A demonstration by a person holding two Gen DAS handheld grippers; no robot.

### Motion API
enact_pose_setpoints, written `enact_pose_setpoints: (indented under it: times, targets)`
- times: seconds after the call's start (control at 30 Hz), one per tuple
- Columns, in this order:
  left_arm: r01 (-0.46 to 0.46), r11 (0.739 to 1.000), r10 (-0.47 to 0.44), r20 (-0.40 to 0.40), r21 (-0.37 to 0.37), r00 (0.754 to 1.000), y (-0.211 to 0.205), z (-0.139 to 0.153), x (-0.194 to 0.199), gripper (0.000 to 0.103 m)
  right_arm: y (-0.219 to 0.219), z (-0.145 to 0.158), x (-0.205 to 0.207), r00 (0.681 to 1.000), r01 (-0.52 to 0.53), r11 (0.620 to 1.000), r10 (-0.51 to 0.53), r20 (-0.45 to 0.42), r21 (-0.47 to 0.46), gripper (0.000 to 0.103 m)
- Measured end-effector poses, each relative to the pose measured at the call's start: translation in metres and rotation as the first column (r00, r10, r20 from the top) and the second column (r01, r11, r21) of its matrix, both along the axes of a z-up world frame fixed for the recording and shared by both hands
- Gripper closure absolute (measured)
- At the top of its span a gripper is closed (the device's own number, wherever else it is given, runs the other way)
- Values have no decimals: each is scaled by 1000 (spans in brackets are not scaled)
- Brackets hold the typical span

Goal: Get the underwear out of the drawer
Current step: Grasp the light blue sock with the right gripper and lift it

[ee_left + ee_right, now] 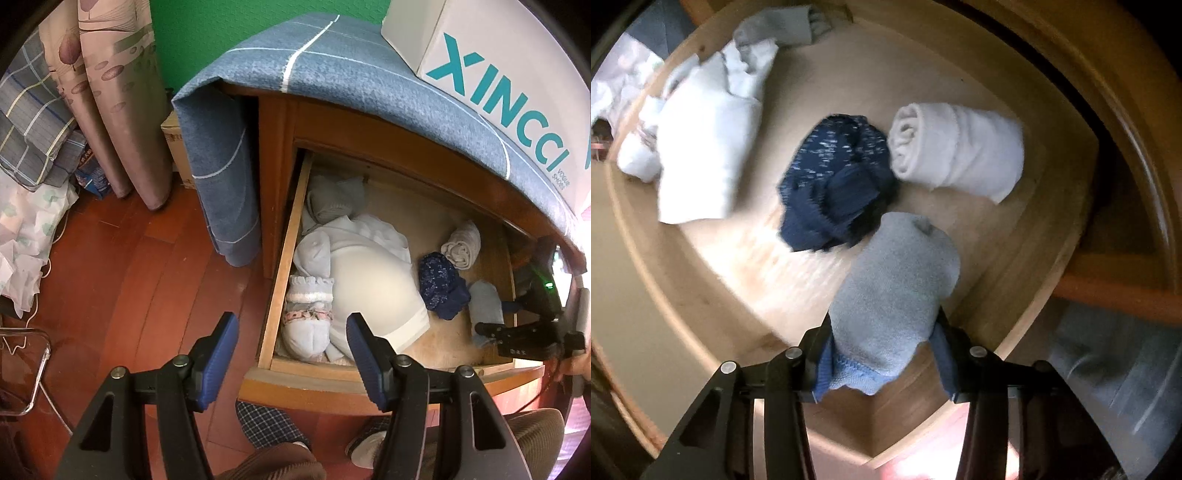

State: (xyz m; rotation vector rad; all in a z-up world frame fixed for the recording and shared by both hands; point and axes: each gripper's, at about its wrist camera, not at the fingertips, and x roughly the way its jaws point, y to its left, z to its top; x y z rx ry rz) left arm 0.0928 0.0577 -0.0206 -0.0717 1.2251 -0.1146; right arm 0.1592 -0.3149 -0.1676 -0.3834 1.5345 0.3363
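The wooden drawer (284,258) stands pulled out, with rolled and folded clothes inside. My right gripper (882,332) points down into its right end and is shut on a light blue rolled underwear (894,288); both pads press on the roll's near end. The left wrist view shows the same roll (487,310) beside the right gripper (517,332). A navy speckled bundle (838,184) and a white roll (960,155) lie just beyond it. My left gripper (291,319) hangs open over the drawer's front left corner, holding nothing.
A large white garment (373,288) and frilly pale blue pieces (310,295) fill the drawer's left half. A blue cloth (351,62) and a white shoe box (498,74) top the cabinet. Curtains (110,110) hang at left over the wood floor (129,277). A person's checked slipper (266,421) is below.
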Motion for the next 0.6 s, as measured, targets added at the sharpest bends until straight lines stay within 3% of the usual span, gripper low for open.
enact_pose_setpoints:
  times: [0.17, 0.33, 0.43, 0.5, 0.6]
  targets:
    - [13, 1000, -13, -21, 6, 1000, -4, -3, 1, 41, -7, 15, -16, 992, 126, 988, -124, -29, 93, 61]
    - [44, 999, -43, -41, 6, 998, -9, -4, 1, 41, -18, 42, -33, 953, 304, 937, -300, -47, 171, 61]
    - [66, 997, -68, -59, -33, 996, -9, -5, 3, 41, -34, 60, -40, 899, 433, 866, -436, -46, 248, 61]
    - [69, 996, -75, -94, -63, 993, -7, -8, 8, 41, -44, 74, -53, 845, 515, 805, -534, -18, 294, 61]
    - [59, 993, -74, -154, -98, 985, -4, -16, 21, 41, -54, 81, -63, 792, 578, 733, -609, -32, 358, 61]
